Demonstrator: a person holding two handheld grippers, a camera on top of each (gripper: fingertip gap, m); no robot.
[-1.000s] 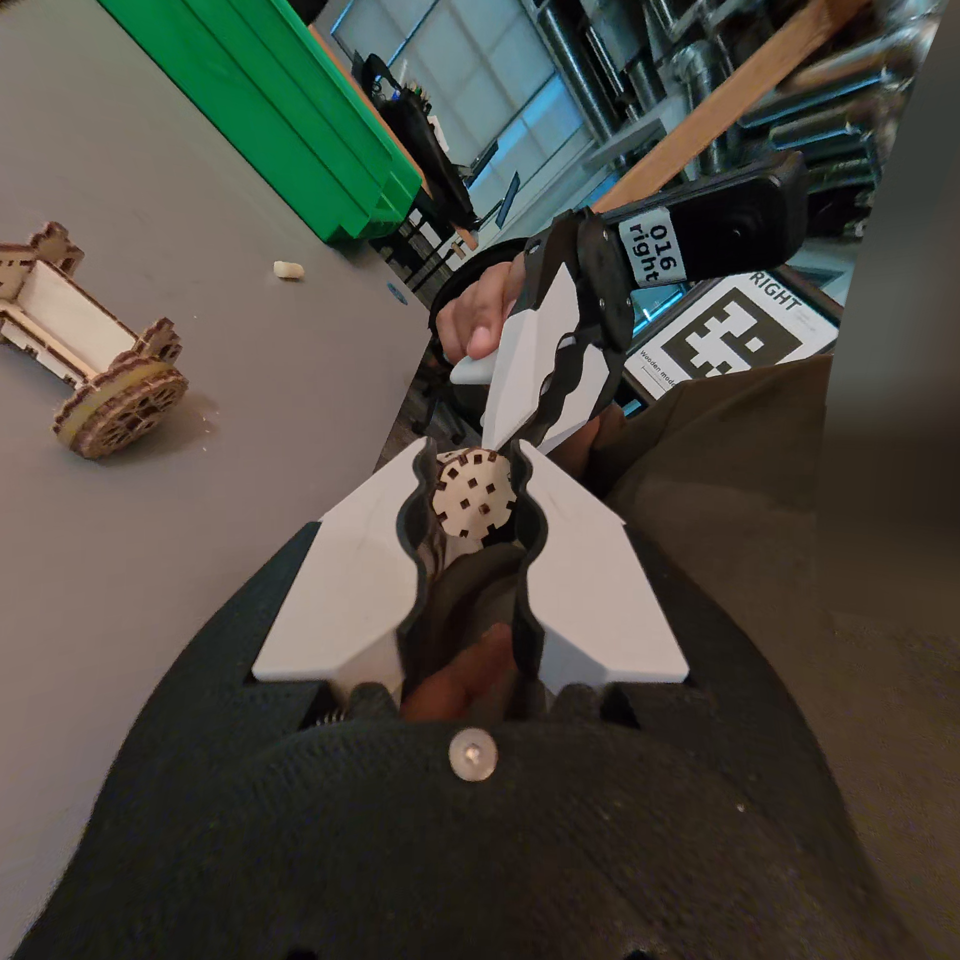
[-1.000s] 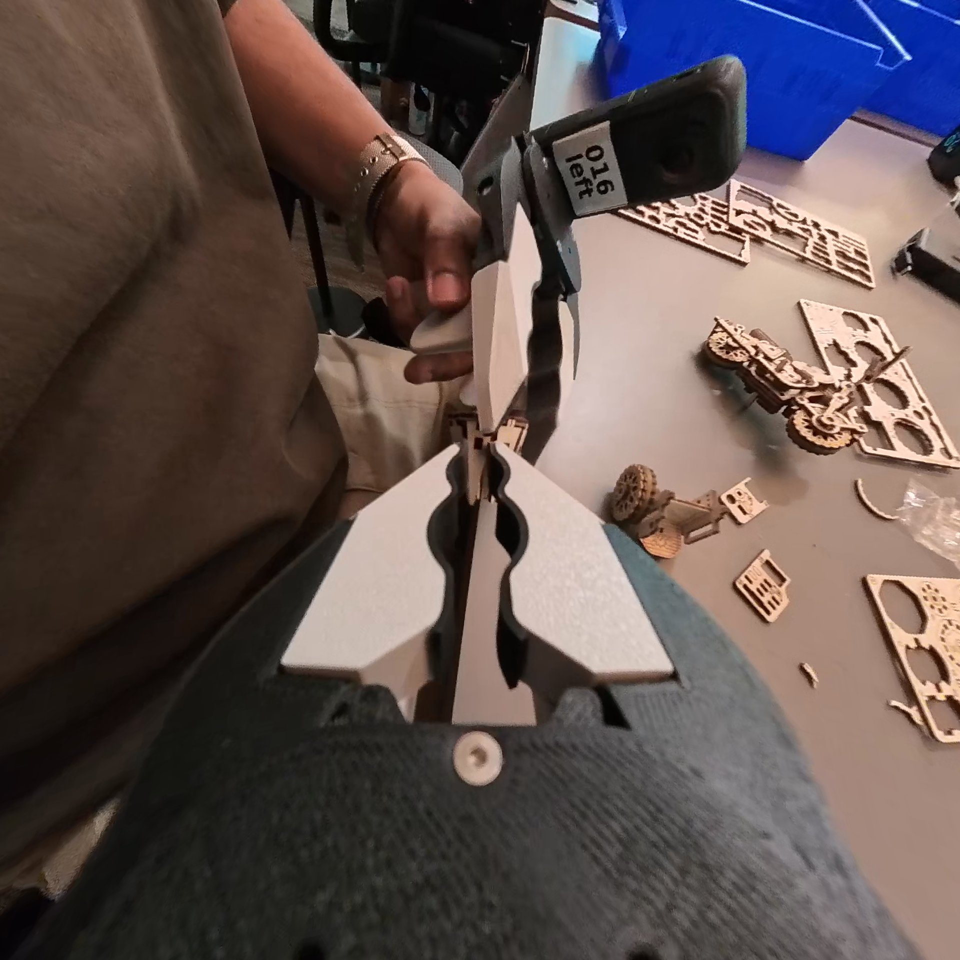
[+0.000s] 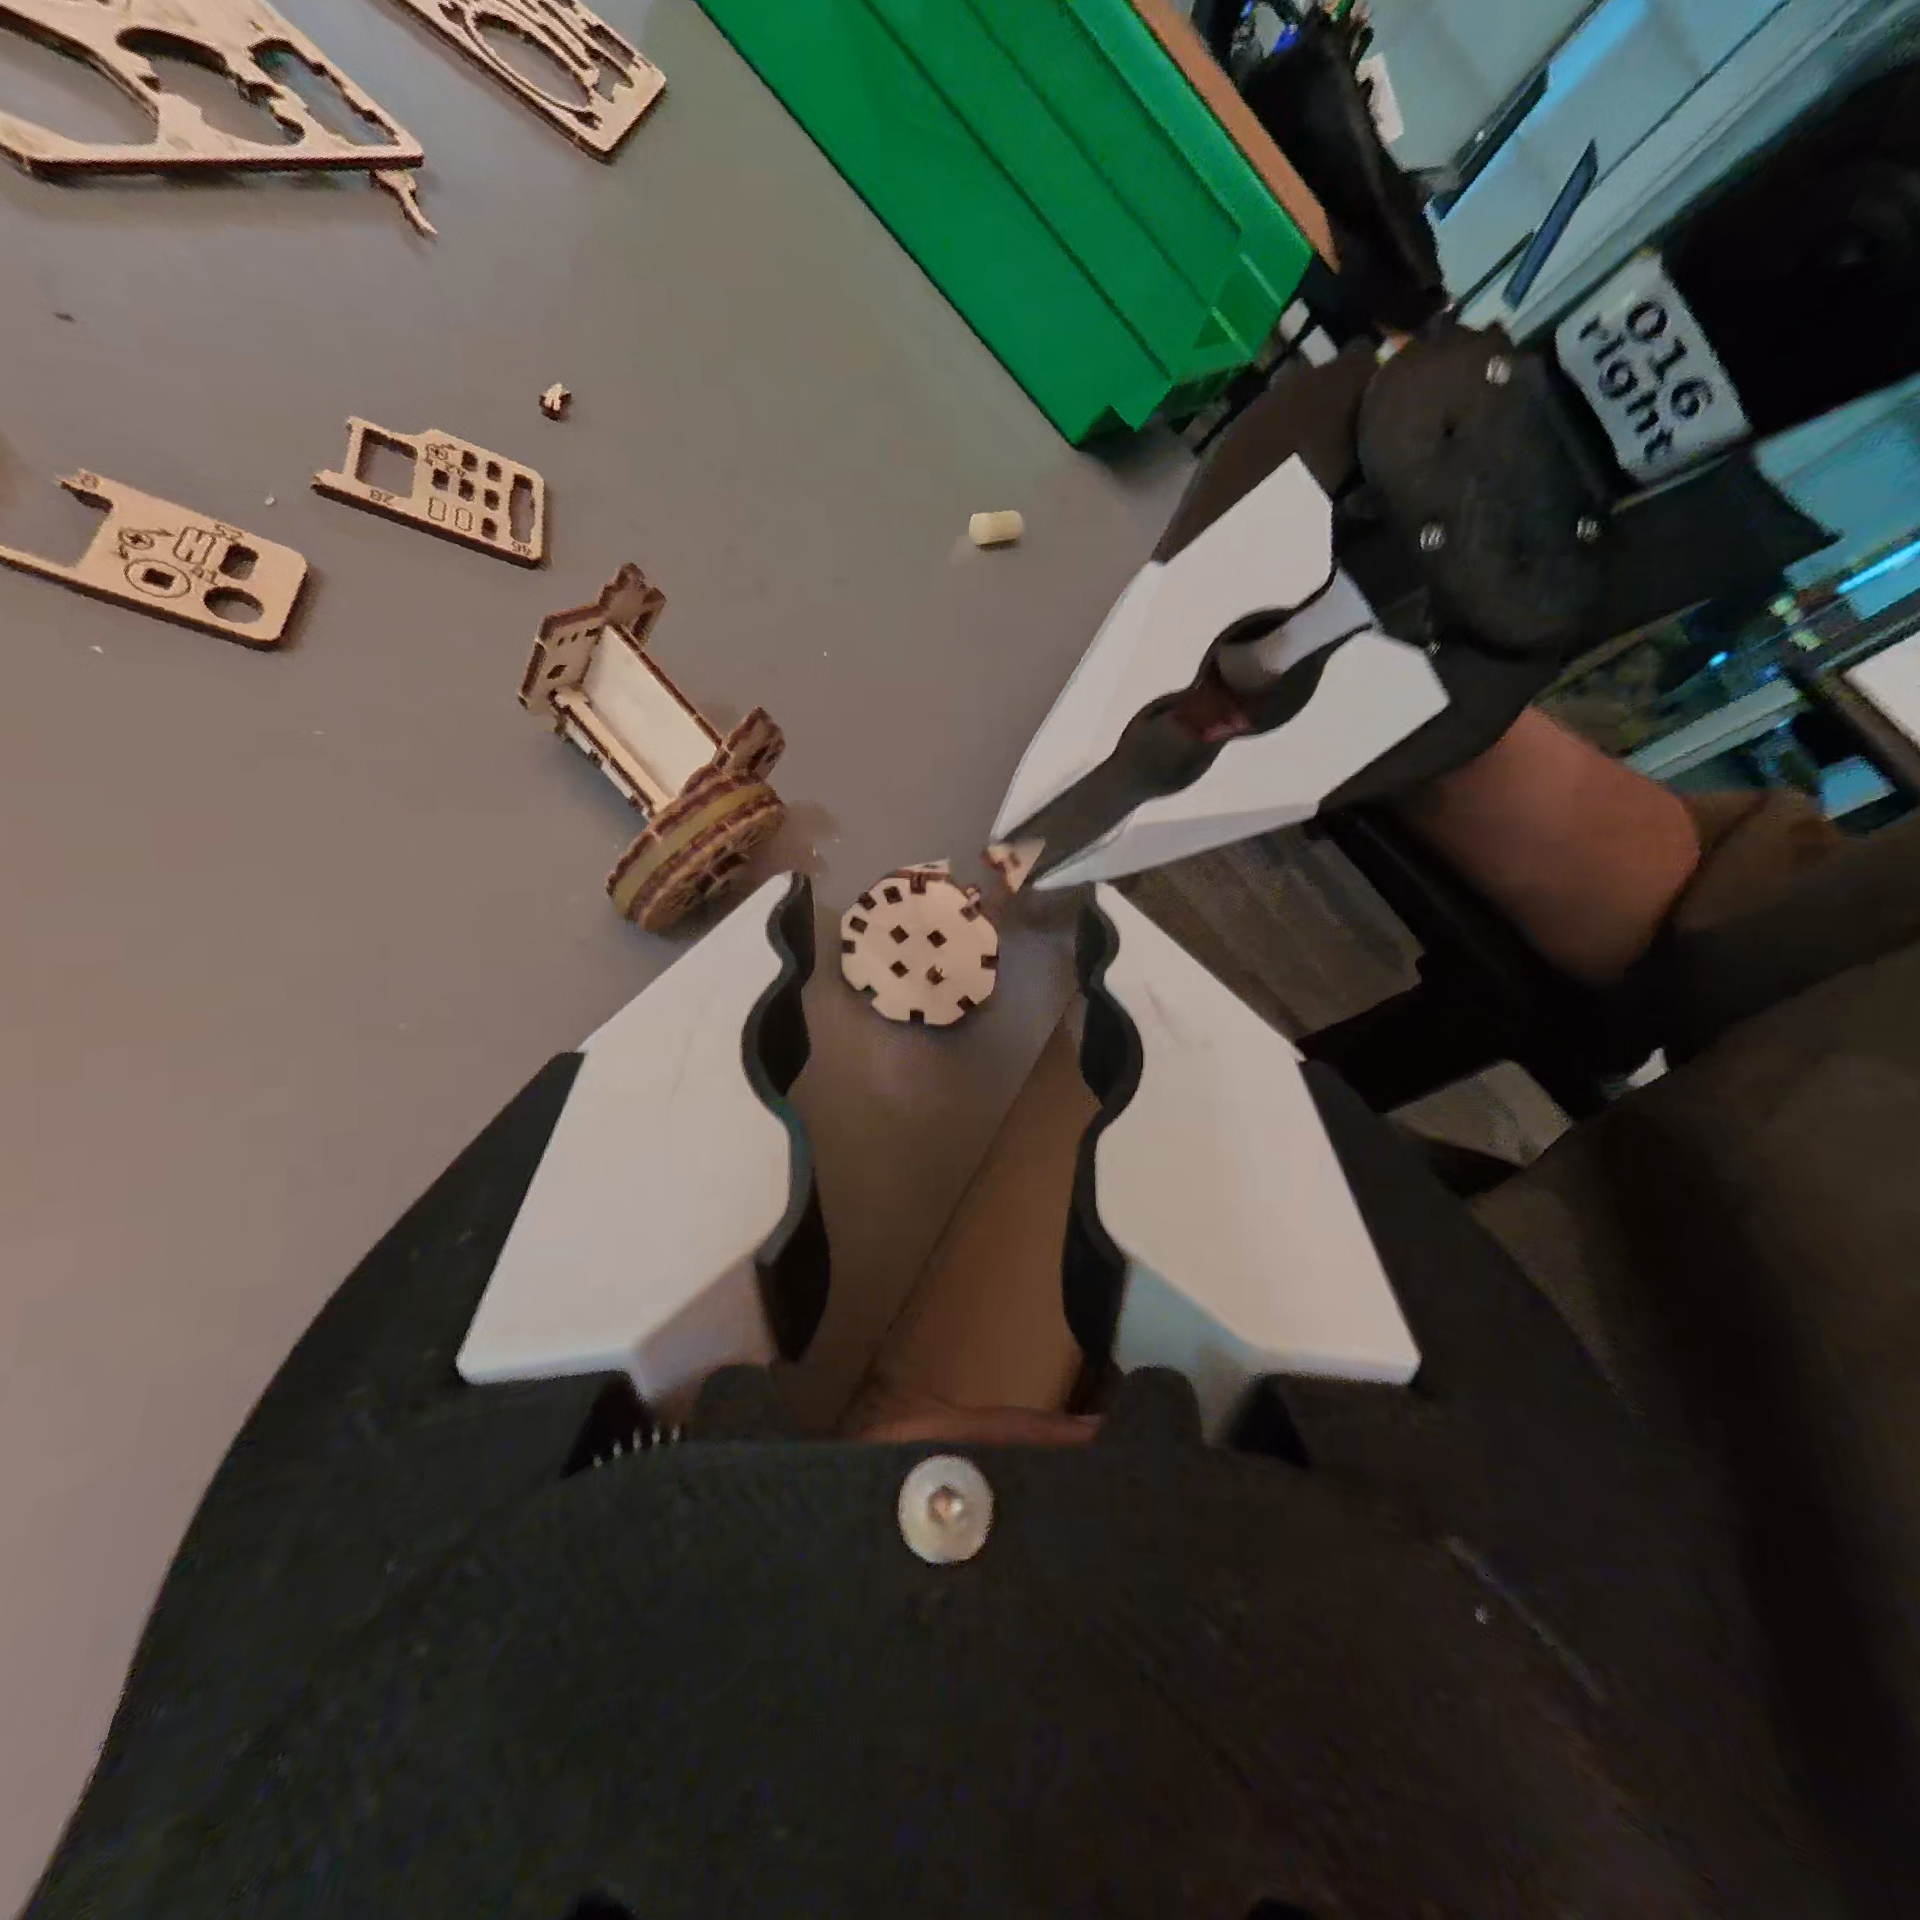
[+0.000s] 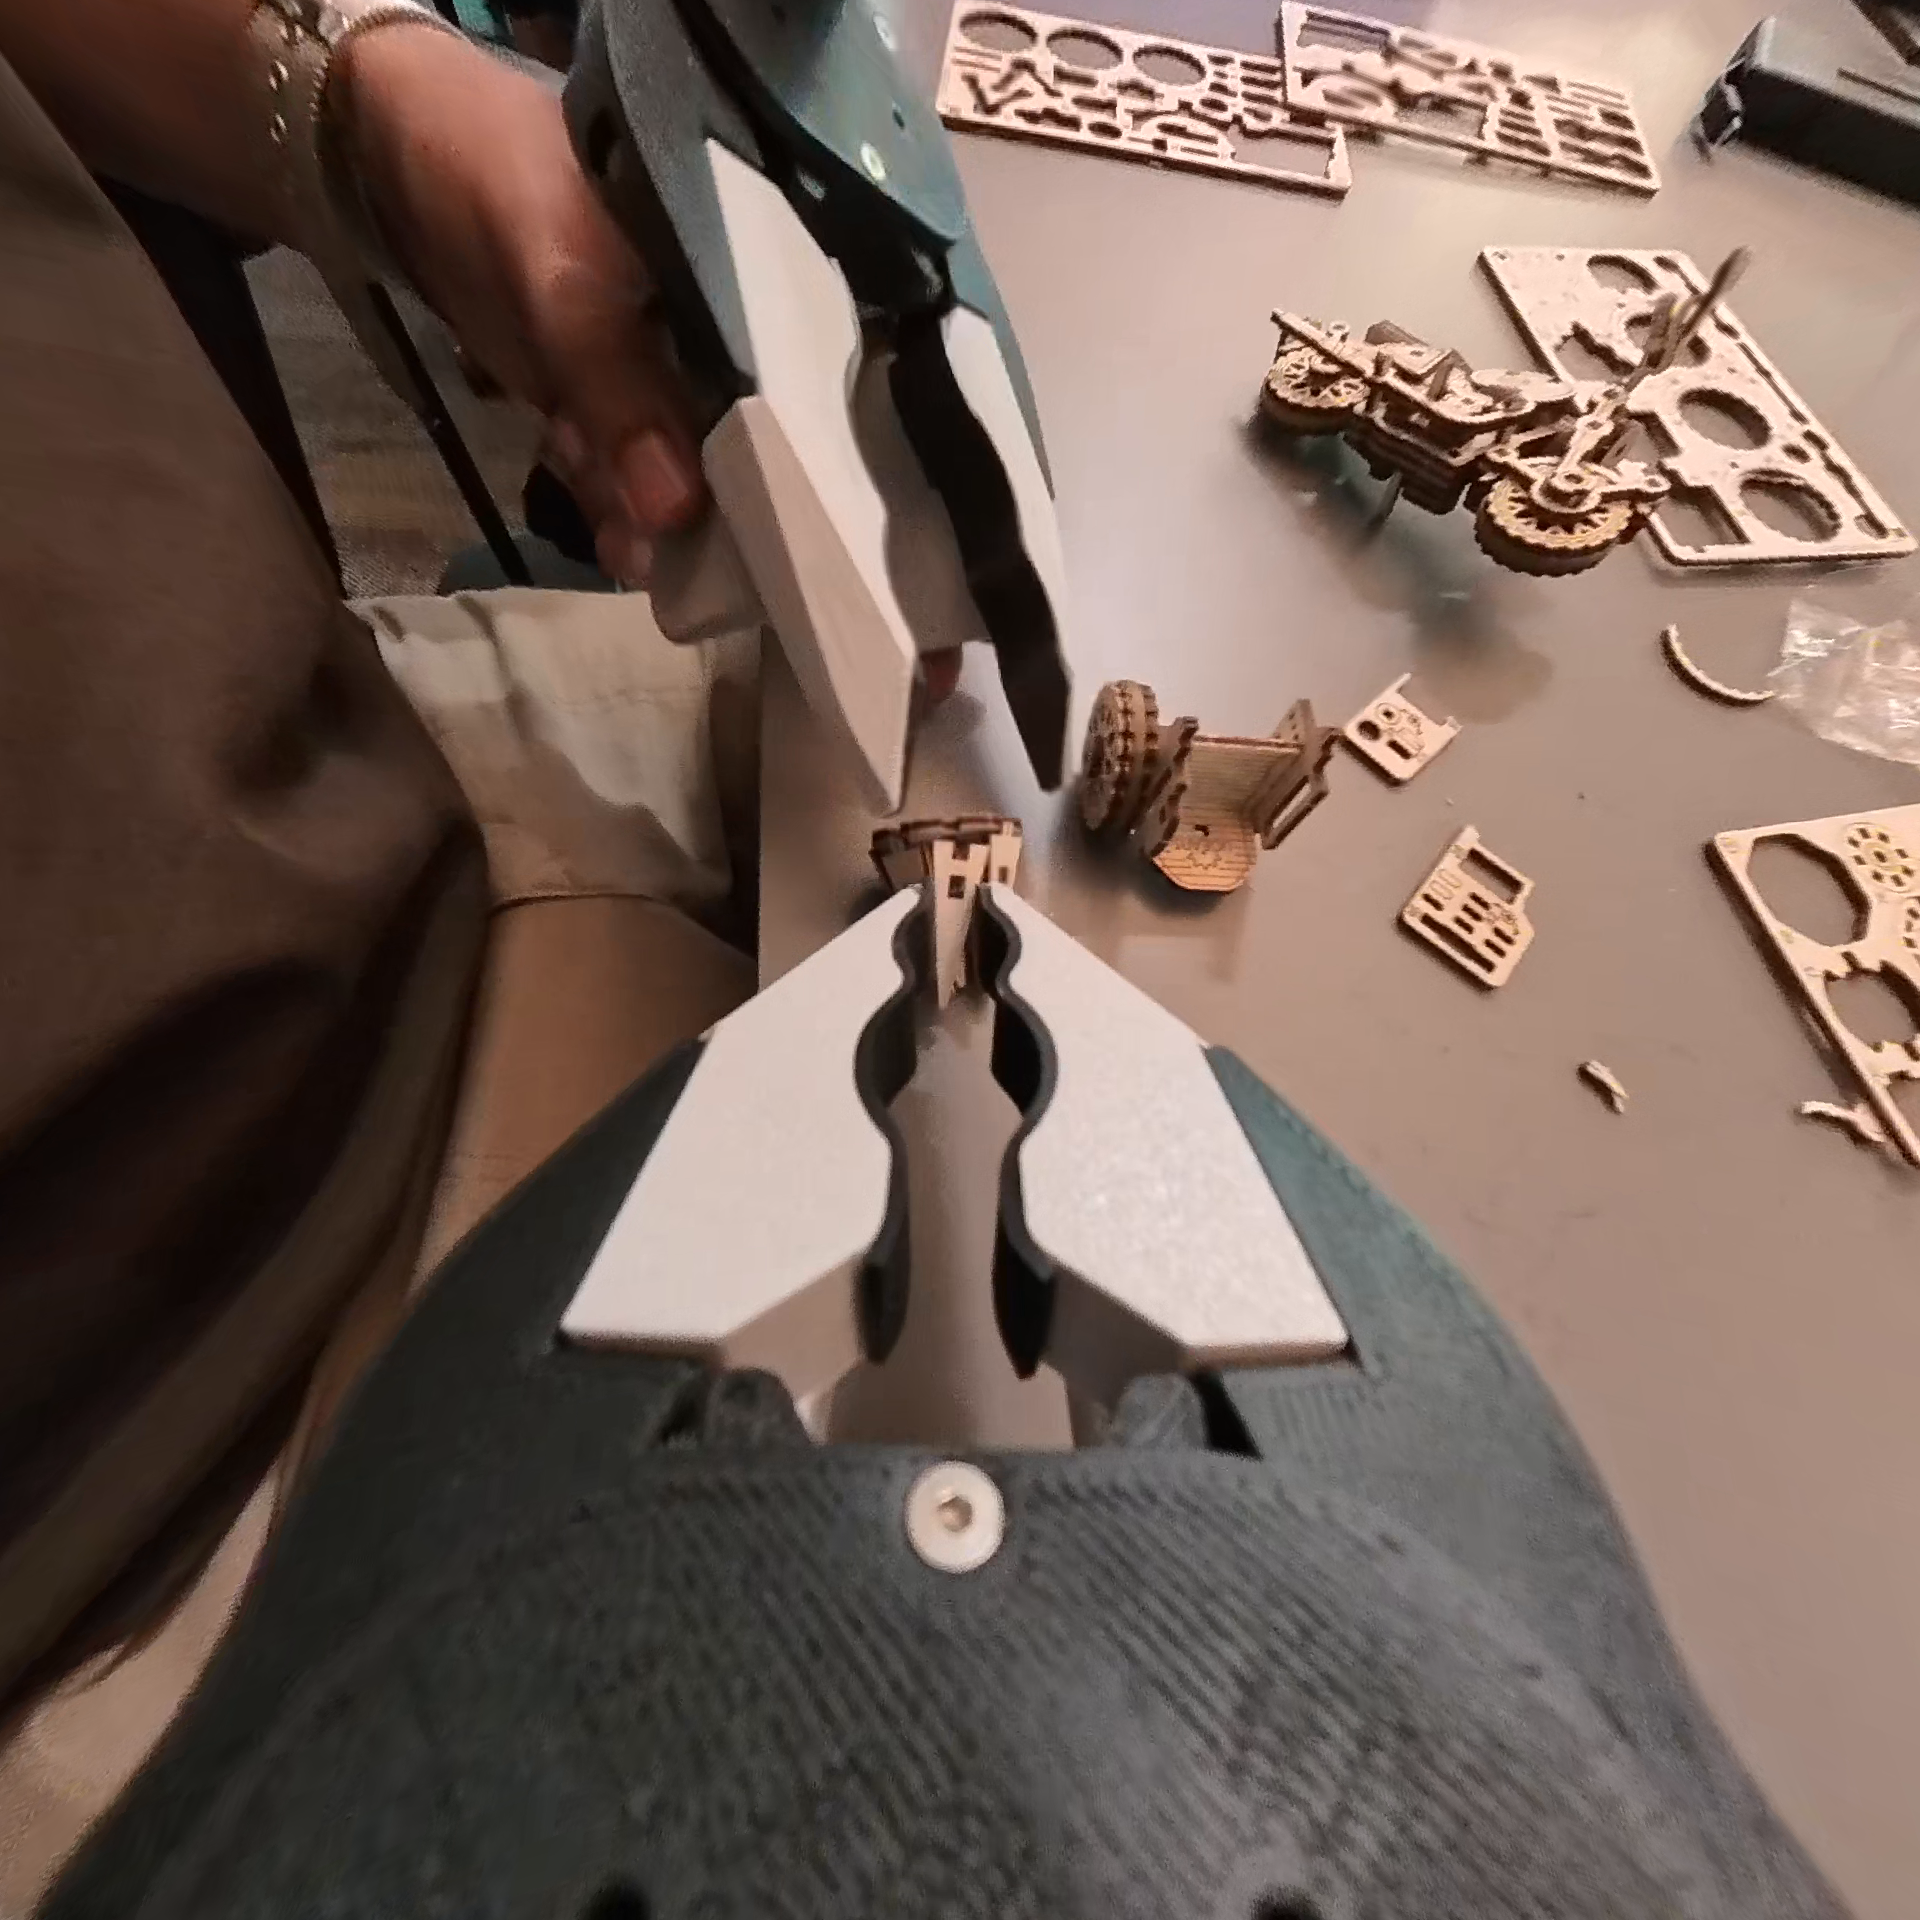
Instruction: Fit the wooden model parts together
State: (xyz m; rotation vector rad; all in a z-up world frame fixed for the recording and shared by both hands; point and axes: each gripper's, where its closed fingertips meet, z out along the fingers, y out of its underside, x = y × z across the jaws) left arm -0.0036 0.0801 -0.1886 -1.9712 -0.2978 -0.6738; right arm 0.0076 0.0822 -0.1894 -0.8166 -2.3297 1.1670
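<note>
we hold our left hand-held gripper [image 3: 940, 925] spread around the notched wooden disc [image 3: 918, 961] while our right hand-held gripper [image 4: 951, 894] pinches its edge above the grey surface [image 3: 312, 935].

We're seeing pale laser-cut plywood with dark burnt edges on the round notched wooden disc [image 3: 920, 961]. The grey tabletop [image 3: 260, 831] looks smooth and matt, and the green plastic bins [image 3: 1039, 197], upper right, have a slight sheen.
</note>
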